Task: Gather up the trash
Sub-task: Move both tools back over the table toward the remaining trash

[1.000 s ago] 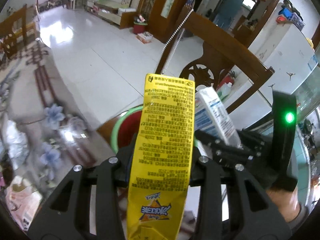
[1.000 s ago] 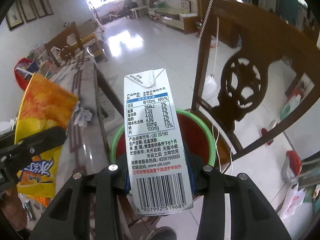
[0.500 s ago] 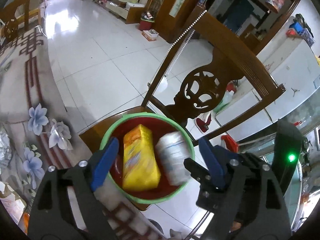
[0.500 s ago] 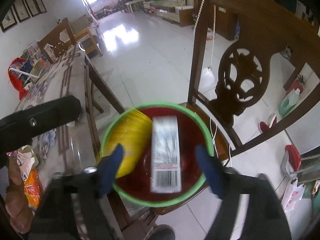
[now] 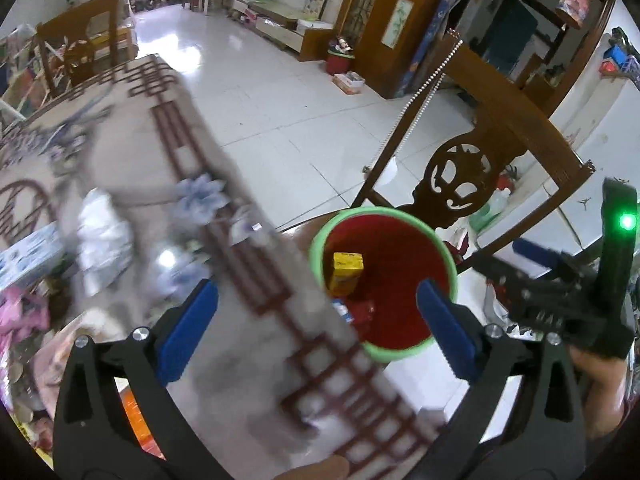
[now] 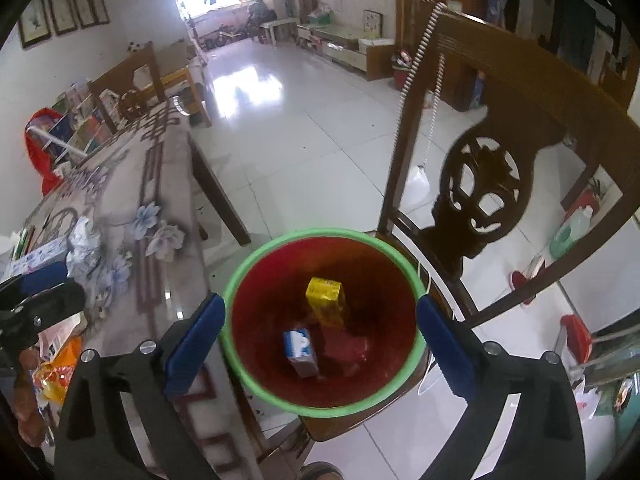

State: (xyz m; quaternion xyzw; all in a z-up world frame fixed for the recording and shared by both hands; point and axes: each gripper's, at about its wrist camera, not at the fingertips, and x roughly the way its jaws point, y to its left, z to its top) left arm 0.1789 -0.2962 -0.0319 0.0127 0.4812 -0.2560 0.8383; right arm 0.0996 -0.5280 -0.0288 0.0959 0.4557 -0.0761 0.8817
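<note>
A red bin with a green rim (image 6: 320, 236) stands on a chair seat beside the table. Inside it lie the yellow snack bag (image 6: 326, 300) and the blue-and-white milk carton (image 6: 300, 346). My right gripper (image 6: 320, 308) hangs straight above the bin, its jaws opening with nothing between them. In the left wrist view my left gripper (image 5: 314, 292) hovers over the table edge beside the bin rim (image 5: 320, 240), its jaws also opening and empty. The bag (image 5: 346, 272) shows inside the bin. The right gripper (image 5: 516, 268) shows at the right edge, and the left gripper (image 6: 44, 292) at the right wrist view's left edge.
The carved wooden chair back (image 6: 500, 168) rises behind the bin. The flower-patterned table (image 6: 160, 272) runs along the left, with crumpled paper (image 6: 82, 240), a box (image 6: 40, 254) and an orange wrapper (image 6: 60, 368) on it. White tiled floor (image 6: 320, 128) lies beyond.
Both grippers opened. The snack bag and the milk carton fell from them into the red bin. The left gripper then swung left over the table; the right one stayed above the bin.
</note>
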